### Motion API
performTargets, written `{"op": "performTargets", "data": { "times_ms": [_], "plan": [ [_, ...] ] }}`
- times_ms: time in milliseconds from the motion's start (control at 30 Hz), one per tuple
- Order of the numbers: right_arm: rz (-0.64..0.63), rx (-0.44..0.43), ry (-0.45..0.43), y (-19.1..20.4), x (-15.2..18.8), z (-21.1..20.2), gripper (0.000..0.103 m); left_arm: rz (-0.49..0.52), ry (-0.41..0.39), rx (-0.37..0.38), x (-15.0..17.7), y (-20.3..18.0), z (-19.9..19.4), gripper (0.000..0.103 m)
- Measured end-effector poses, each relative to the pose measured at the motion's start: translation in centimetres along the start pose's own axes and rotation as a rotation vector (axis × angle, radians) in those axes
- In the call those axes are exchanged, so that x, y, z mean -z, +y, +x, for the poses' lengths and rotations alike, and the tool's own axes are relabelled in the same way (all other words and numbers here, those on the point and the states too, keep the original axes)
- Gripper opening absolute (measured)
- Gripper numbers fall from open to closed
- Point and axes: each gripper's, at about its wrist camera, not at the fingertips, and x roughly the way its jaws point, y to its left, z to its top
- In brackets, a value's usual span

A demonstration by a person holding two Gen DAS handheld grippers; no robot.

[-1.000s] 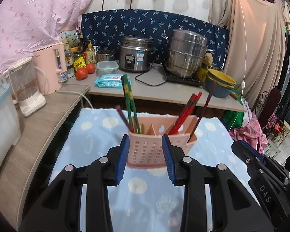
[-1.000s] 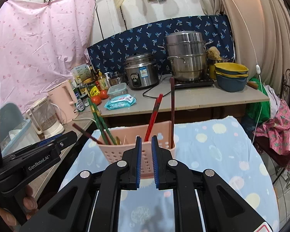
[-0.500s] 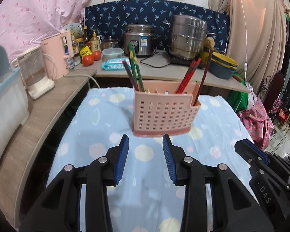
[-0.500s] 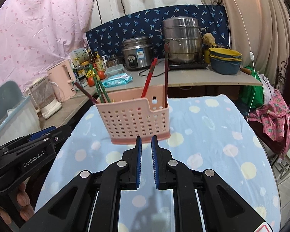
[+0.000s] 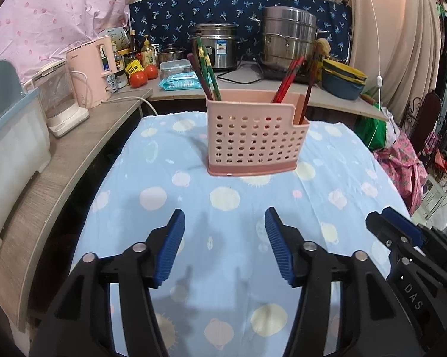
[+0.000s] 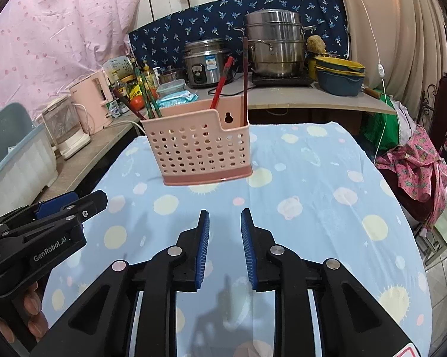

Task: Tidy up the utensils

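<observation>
A pink perforated utensil holder [image 5: 254, 141] stands upright on the blue spotted tablecloth [image 5: 223, 255]; it also shows in the right wrist view [image 6: 201, 151]. Green and dark chopsticks [image 5: 205, 70] lean in its left part, red chopsticks [image 5: 287, 78] and a dark one in its right part. My left gripper [image 5: 223, 238] is open and empty, well back from the holder. My right gripper [image 6: 223, 239] is open a little and empty, also back from the holder. Each gripper shows at the edge of the other's view.
A side counter on the left carries a pink kettle [image 5: 89, 71], a clear kettle [image 5: 58, 101] and a plastic bin [image 5: 12, 145]. The back counter holds a rice cooker [image 5: 216, 46], a steel steamer pot [image 5: 289, 43], bowls [image 5: 344, 78], tomatoes and bottles. Clothes hang on the right.
Both grippers have pulled back from the holder, which now stands free on the cloth. The right gripper has opened a little from shut. The left gripper has opened wider.
</observation>
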Motion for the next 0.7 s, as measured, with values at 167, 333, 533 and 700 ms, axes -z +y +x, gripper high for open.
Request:
{"op": "performTargets", "data": {
  "times_ms": [167,333,533,700],
  "plan": [
    [-0.007,0.016,0.011,-0.4,1.1,-0.2,0.031,0.003,0.012,-0.011,1.1,0.1,-0.1,0.058],
    [-0.008,0.024,0.032,-0.5,1.9,-0.1,0.037,0.005,0.029,-0.027,2.3,0.2,0.0,0.068],
    [-0.022,0.026,0.054,-0.3,3.0,0.0,0.046,0.014,0.044,-0.047,3.4,0.2,0.2,0.074],
    [-0.017,0.016,0.069,-0.3,3.8,0.2,0.055,0.010,0.048,-0.056,4.0,0.3,0.3,0.085]
  ]
}}
